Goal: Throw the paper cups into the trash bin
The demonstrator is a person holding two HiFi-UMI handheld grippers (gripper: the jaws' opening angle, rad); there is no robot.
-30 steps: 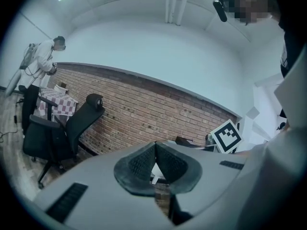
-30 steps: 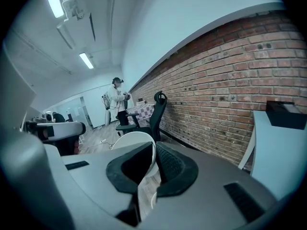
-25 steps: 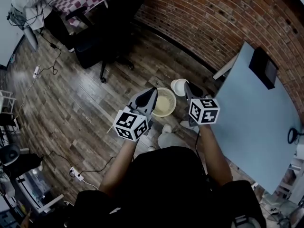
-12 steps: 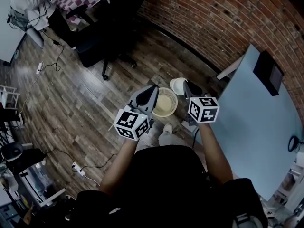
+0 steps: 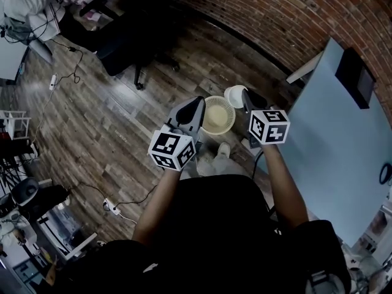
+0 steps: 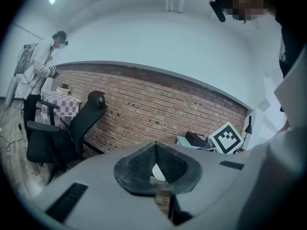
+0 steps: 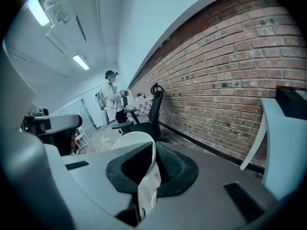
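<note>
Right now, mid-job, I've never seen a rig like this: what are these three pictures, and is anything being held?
There is no robot here. A person holds a two-jaw gripper in each hand. The top-down picture comes from a camera on the person's head. The other two come from cameras riding on each gripper, looking along its jaws. In the head view, the left gripper and right gripper hang above a beige trash bin standing on the wooden floor, next to a pale table. The marker cubes are part of the grippers. The right gripper pinches the wall of a white paper cup, which shows beside the bin's rim. The left gripper's jaws are together, holding nothing.
</note>
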